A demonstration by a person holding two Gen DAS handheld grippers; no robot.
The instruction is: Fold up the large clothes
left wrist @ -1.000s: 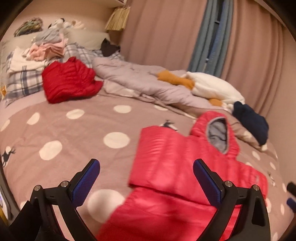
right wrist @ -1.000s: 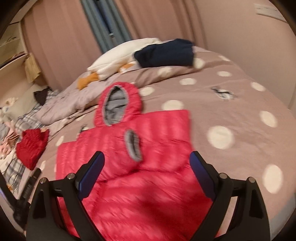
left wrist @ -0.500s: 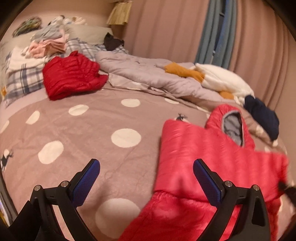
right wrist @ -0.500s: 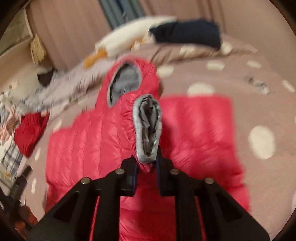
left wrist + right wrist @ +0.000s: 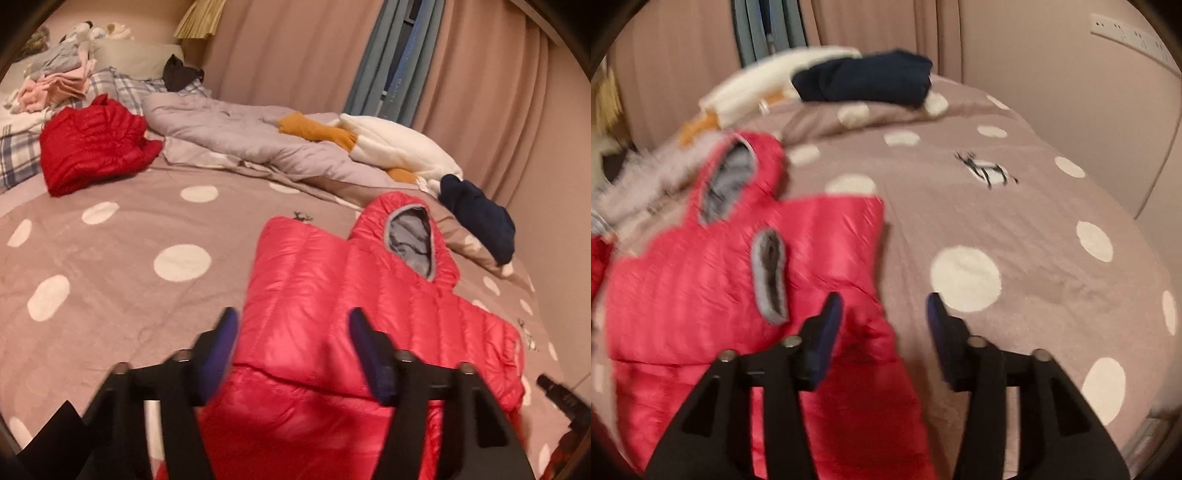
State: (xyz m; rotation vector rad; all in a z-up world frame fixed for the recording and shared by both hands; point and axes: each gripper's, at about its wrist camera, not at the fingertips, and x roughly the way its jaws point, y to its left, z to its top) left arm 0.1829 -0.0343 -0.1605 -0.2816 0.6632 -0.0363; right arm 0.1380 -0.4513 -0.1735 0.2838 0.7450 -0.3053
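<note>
A pink-red hooded puffer jacket lies flat on the dotted bedspread, hood with grey lining pointing to the far side. In the right wrist view the jacket has one sleeve folded across its body, the grey cuff lying on top. My left gripper is partly open and empty, hovering over the jacket's near left part. My right gripper is open and empty, above the jacket's right edge beside the folded sleeve. The right gripper's tip shows at the left wrist view's edge.
A folded dark red jacket lies at the far left. A grey quilt, a white and orange plush and a folded navy garment lie along the far side. Stacked clothes sit on plaid pillows. Curtains and wall stand behind.
My right gripper held the grey-cuffed sleeve half a second ago; it has let go, opened and drawn back right, leaving the cuff on the jacket. My left gripper's jaws have narrowed and moved over the jacket.
</note>
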